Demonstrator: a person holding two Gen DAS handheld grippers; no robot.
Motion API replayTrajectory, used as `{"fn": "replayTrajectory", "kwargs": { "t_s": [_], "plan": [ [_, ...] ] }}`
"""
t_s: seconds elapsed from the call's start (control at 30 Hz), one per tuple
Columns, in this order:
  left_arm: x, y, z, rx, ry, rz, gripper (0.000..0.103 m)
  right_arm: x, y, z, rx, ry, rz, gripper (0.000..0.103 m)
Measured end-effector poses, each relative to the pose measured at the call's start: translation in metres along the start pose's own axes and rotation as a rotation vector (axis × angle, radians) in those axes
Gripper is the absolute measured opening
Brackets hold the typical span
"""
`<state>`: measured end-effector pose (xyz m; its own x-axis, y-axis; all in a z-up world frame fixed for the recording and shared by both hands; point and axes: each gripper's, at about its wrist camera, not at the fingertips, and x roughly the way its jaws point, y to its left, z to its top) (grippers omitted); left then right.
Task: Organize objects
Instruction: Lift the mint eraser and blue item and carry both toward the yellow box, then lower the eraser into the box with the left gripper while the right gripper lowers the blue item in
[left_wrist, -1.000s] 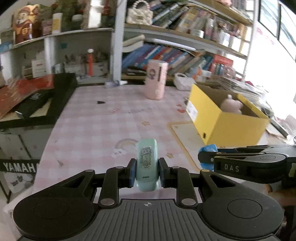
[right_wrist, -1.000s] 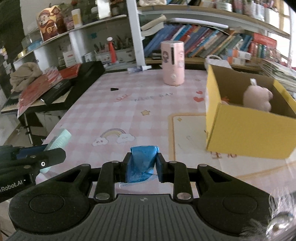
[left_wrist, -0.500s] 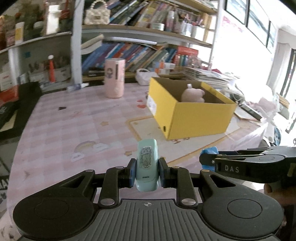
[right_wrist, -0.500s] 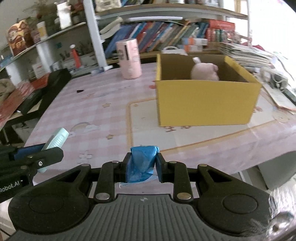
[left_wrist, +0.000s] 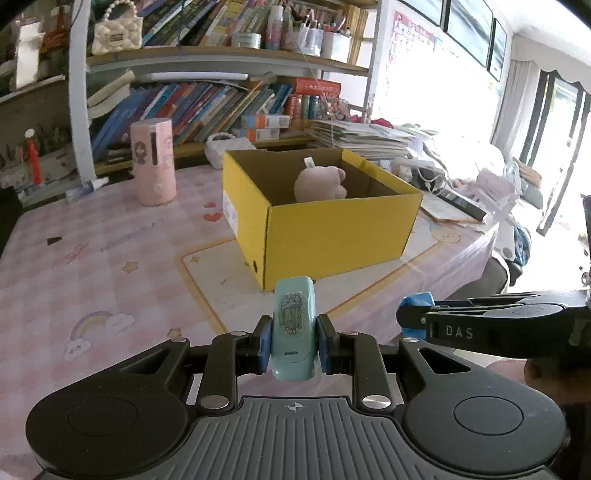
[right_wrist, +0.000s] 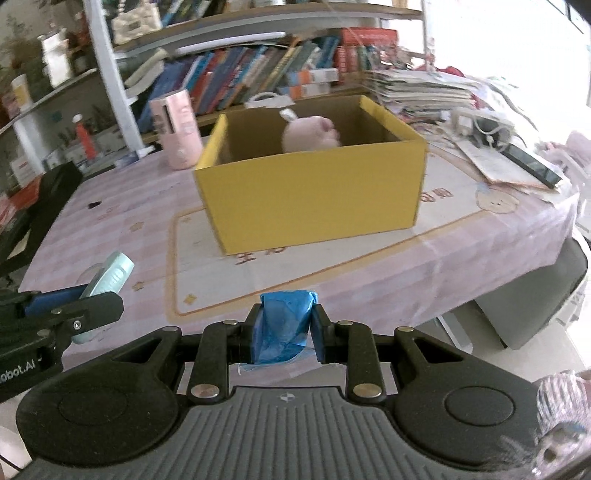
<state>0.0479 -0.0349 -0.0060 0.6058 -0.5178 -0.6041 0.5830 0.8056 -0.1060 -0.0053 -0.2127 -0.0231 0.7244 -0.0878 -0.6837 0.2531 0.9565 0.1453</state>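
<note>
My left gripper is shut on a small mint-green case with a jellyfish sticker, held upright over the table's near edge. My right gripper is shut on a crumpled blue plastic wad. An open yellow cardboard box stands ahead on the pink checked tablecloth, with a pink plush toy inside. In the right wrist view the box is straight ahead and the left gripper with the mint case shows at the left. The right gripper appears at the right of the left wrist view.
A pink cylindrical container stands behind the box to the left. Bookshelves line the back wall. Stacked papers and a dark flat device lie right of the box. A black case sits at the table's left end.
Both grippers have swung to the right along the table's front, still gripping their items. The yellow box has shifted from the right side toward the centre of both views.
</note>
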Motion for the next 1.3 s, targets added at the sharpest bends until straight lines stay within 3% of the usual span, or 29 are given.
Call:
{"fn": "replayTrajectory", "kwargs": {
  "t_s": [0.27,0.6,0.83,1.3],
  "plan": [
    [0.022,-0.006,0.021,-0.017,-0.02,0.024,0.024,0.019,-0.019,0.025,-0.016,0.001,0.008,0.025],
    [0.054,-0.017,0.076,-0.014,-0.115,0.049,0.024,0.033,-0.046,0.092,-0.069,-0.163,0.009,0.025],
    [0.087,-0.033,0.107,-0.011,-0.14,0.066,0.024,0.054,-0.063,0.137,-0.126,-0.229,0.038,0.025],
    [0.154,-0.038,0.118,-0.052,-0.024,0.151,0.024,0.128,-0.075,0.153,-0.26,-0.112,0.116,0.025]
  ]
}}
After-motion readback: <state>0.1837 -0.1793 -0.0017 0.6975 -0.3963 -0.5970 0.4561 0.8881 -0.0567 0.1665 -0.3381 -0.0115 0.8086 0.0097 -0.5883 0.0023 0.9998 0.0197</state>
